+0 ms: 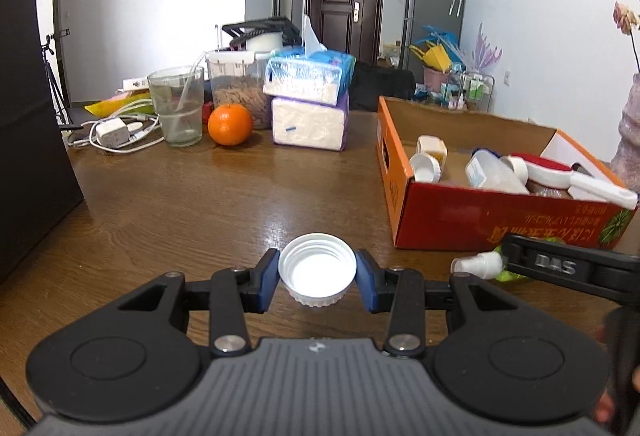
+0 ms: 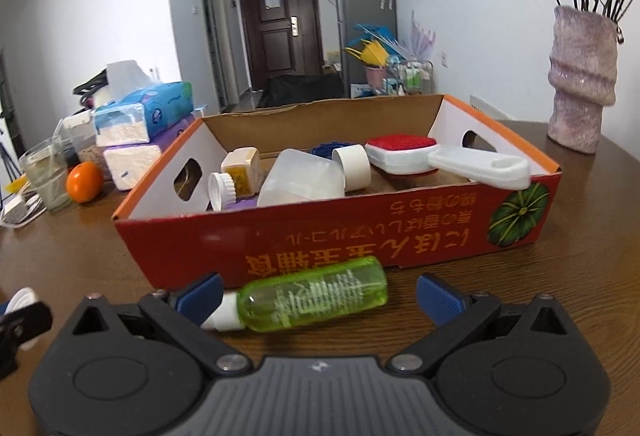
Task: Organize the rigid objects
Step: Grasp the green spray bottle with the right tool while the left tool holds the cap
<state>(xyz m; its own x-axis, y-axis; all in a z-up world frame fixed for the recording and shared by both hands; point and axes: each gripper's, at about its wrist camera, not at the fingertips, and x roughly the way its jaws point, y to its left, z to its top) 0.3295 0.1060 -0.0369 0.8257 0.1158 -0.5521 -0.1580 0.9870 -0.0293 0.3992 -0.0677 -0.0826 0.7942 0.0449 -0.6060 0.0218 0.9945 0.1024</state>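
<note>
Wooden table (image 1: pixel 168 203): orange box (image 2: pixel 320 240) stands just behind green bottle (image 2: pixel 316 296).

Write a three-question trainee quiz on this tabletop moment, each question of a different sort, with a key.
1. True or false: the left tool is closed on the white cap.
2. Multiple choice: the green spray bottle lies (A) inside the orange box, (B) on the table between the pads of the right tool, (C) upright beside the vase.
3. Fill in: the red-topped brush rests in the ____.

Key:
1. True; both pads press on the cap's sides.
2. B; the pads stand wide apart, the left one near the bottle's white nozzle end.
3. Orange box.
</note>
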